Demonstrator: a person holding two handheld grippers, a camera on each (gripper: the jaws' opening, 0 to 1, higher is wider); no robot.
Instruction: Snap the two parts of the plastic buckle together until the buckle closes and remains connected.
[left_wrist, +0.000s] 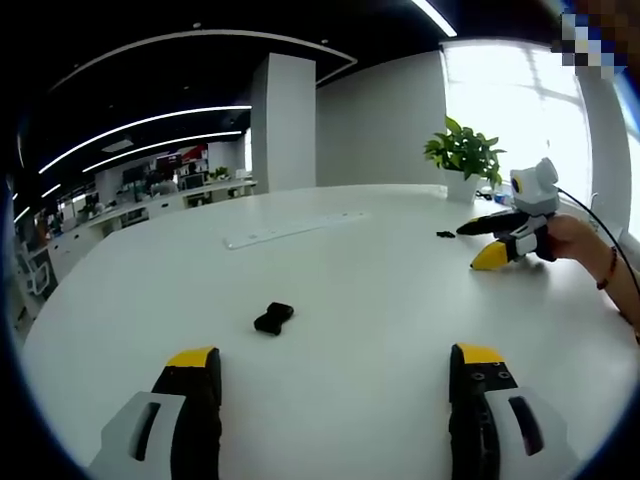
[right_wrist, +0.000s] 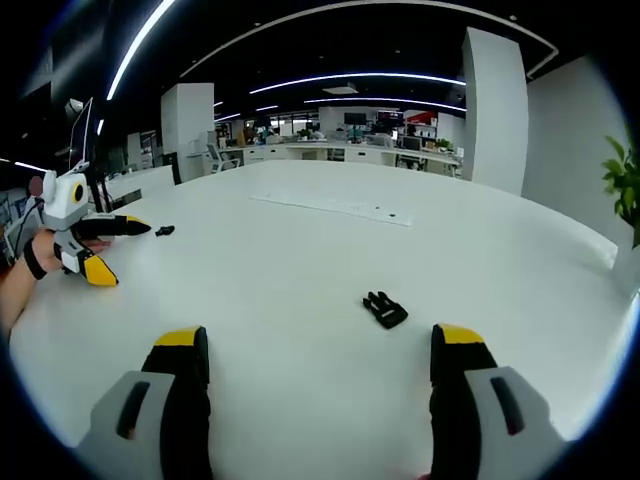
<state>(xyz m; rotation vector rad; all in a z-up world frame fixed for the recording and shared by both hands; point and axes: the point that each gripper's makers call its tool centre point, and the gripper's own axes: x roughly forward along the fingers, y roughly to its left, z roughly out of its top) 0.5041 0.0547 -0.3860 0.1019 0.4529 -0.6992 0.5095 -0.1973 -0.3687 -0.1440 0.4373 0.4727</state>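
Note:
Two black buckle parts lie apart on the white table (left_wrist: 380, 300). One part (left_wrist: 272, 318) rests just ahead of my left gripper (left_wrist: 335, 360), a little left of centre; in the right gripper view the same part (right_wrist: 165, 230) is a small dark speck far off. The pronged part (right_wrist: 385, 309) lies just ahead of my right gripper (right_wrist: 325, 340), and appears small in the left gripper view (left_wrist: 445, 235). Both grippers are open and hold nothing. Each shows in the other's view, held by a hand: the right gripper (left_wrist: 472, 247) and the left gripper (right_wrist: 128, 254).
A long white strip (left_wrist: 290, 229) (right_wrist: 335, 207) lies flat across the table's middle. A potted plant (left_wrist: 463, 152) stands at the table edge by the window. A person's hand (left_wrist: 575, 235) (right_wrist: 35, 255) grips each tool. Office desks and a white pillar (left_wrist: 285, 120) stand beyond.

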